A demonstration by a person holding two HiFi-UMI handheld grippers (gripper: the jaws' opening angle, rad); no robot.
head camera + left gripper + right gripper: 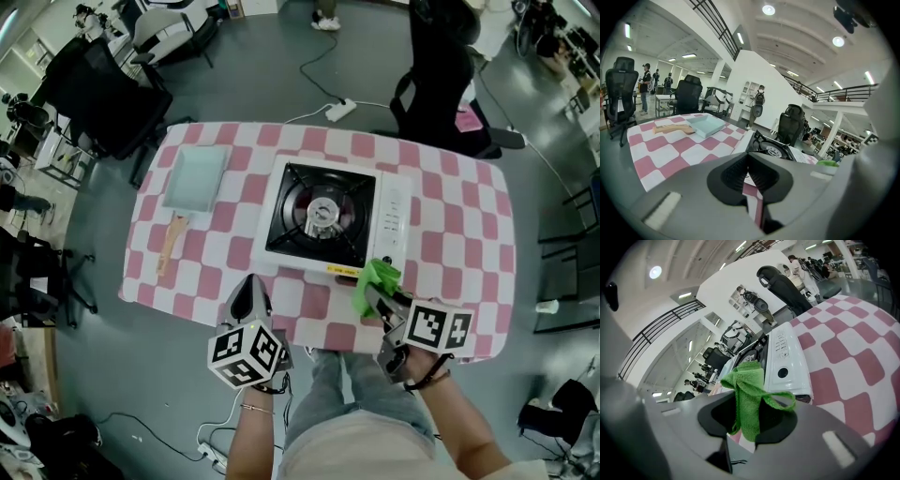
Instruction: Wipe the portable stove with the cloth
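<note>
Wiping looks about to begin rather than under way. From the head view, the green cloth (377,281) is bunched in the right gripper (373,302) and held up just at the near right corner of the portable stove (323,217), which sits in the middle of the pink-checked table (469,234). I can't tell from here whether the cloth touches the casing. To my eye the next move calls for carrying the cloth forward and pressing it down on the white top or the control panel, clear of the burner grate. The left gripper (251,292) hangs over the near edge of the table, left of the stove, holding nothing. A pale blue tray (195,176) and a wooden-handled tool (172,242) lie well off to the far left. In the left gripper view the jaws stand together with only tablecloth showing below them, and the stove lies ahead to the right. In the right gripper view the jaws are clamped on a fold of the cloth, whose loose end flops up and over towards the stove's knob panel just beyond.
</note>
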